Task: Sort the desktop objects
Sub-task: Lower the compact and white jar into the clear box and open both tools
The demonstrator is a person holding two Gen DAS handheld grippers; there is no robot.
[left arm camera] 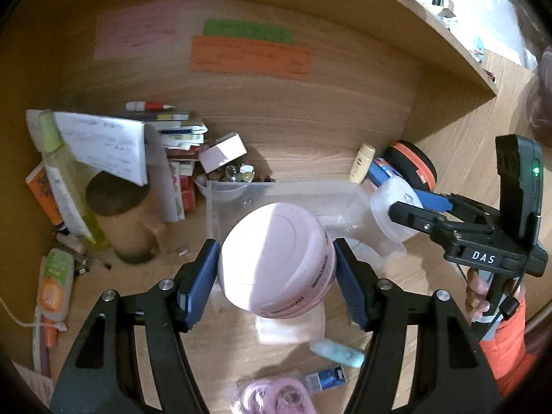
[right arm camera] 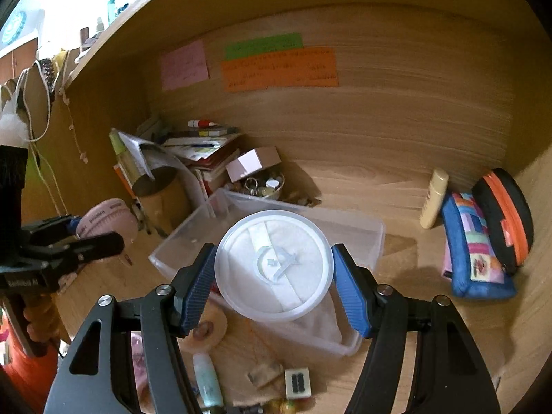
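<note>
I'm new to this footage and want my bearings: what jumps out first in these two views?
The two round containers do: the left gripper clamps a pink jar and the right gripper a clear puff case, both above the clear plastic bin mid-desk. Behind them, bright orange, green and pink sticky notes mark the back wall.

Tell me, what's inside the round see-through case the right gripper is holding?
Through the round clear case in the right gripper a white powder puff shows, with a ribbon band. Anything beneath the puff is covered.
</note>
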